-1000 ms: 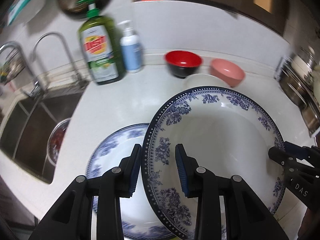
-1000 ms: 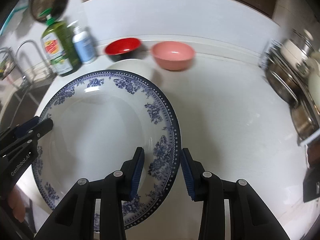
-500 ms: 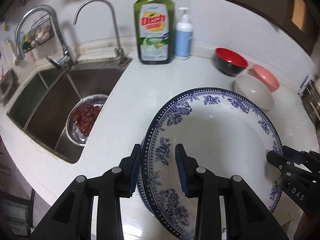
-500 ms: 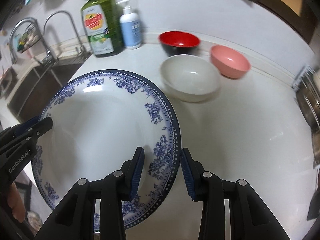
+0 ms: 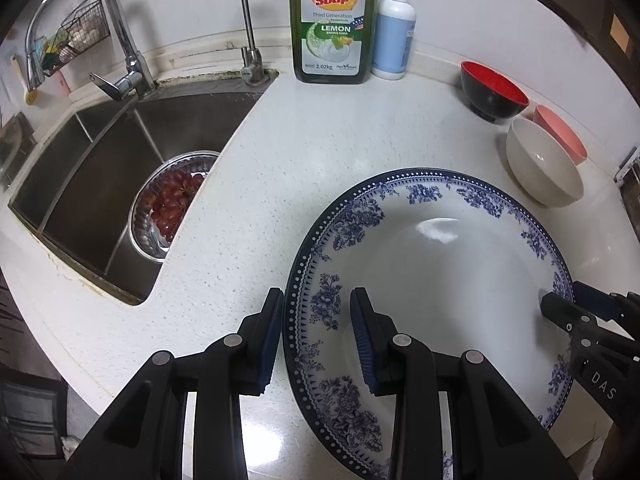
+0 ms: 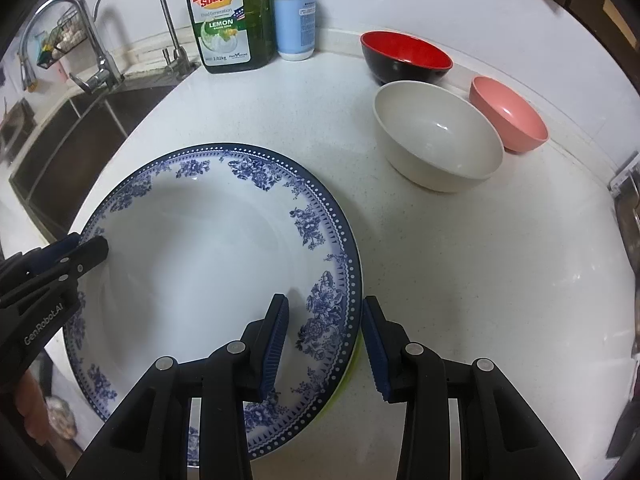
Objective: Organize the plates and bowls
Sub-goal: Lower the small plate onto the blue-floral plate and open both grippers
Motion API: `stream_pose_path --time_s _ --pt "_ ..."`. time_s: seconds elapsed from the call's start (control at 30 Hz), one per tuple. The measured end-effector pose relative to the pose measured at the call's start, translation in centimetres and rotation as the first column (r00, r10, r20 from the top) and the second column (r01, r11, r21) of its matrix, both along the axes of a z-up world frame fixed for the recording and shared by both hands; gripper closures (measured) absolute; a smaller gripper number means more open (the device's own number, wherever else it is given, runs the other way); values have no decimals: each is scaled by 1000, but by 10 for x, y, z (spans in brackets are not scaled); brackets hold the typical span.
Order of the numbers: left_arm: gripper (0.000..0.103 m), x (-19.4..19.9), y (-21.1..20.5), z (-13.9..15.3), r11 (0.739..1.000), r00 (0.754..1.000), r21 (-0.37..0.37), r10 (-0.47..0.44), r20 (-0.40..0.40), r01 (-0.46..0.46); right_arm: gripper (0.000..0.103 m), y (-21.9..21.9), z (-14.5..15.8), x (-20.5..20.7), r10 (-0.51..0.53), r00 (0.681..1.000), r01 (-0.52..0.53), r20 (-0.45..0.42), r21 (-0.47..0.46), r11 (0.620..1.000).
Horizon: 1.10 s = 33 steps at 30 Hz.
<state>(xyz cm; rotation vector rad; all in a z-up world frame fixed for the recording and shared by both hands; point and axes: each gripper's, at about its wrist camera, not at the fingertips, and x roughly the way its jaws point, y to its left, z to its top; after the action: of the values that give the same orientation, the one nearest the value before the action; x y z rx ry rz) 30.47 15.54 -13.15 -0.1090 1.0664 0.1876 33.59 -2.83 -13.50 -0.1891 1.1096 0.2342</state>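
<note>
While pinching opposite edges of the large round white porcelain plate with blue floral border, one pad inside the rim and one outside: left hand-held gripper on one side, right hand-held gripper on the other. Carrying step, by the look of it, with the plate low over the white speckled surface, near the sink. Cannot tell whether resting or just clear. Well apart behind: cream round bowl, red-and-black bowl, pink bowl. Next, probably: set down flat, keeping both sides level, then spread both grips and draw back without dragging the rim.
</note>
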Motion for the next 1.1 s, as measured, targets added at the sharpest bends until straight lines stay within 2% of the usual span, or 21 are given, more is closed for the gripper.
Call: stream_pose_path --time_s 0.27,0.47,0.53,0.7,0.77,0.83,1.03,1.1 --pt "69 1 -1 -6 1000 1000 -20 -6 -29 5 63 -1 -10 5 -4 999 3 -50 -3 1000" --pt "58 4 -2 -12 999 998 -49 -11 -63 8 62 -3 -14 5 4 998 -4 -59 -4 1000" --pt "46 4 -3 -8 999 999 -39 -9 -47 7 61 -4 -14 4 7 998 -6 -60 5 1000" --pt "29 3 -5 9 1000 1000 21 -6 13 6 55 -6 -11 4 16 998 -13 -67 42 999" --pt "26 4 -8 14 1000 999 28 -14 34 13 51 -7 -7 3 18 998 -15 -57 52 999" --pt "21 6 -11 20 999 998 29 -31 48 29 50 -9 -2 2 12 999 -10 -38 61 998" --pt "16 15 -27 40 996 990 51 -82 110 77 49 -26 17 0 -52 997 47 52 96 994" --pt "15 19 -34 46 993 986 68 -101 131 93 43 -32 23 -1 -67 993 58 98 90 994"
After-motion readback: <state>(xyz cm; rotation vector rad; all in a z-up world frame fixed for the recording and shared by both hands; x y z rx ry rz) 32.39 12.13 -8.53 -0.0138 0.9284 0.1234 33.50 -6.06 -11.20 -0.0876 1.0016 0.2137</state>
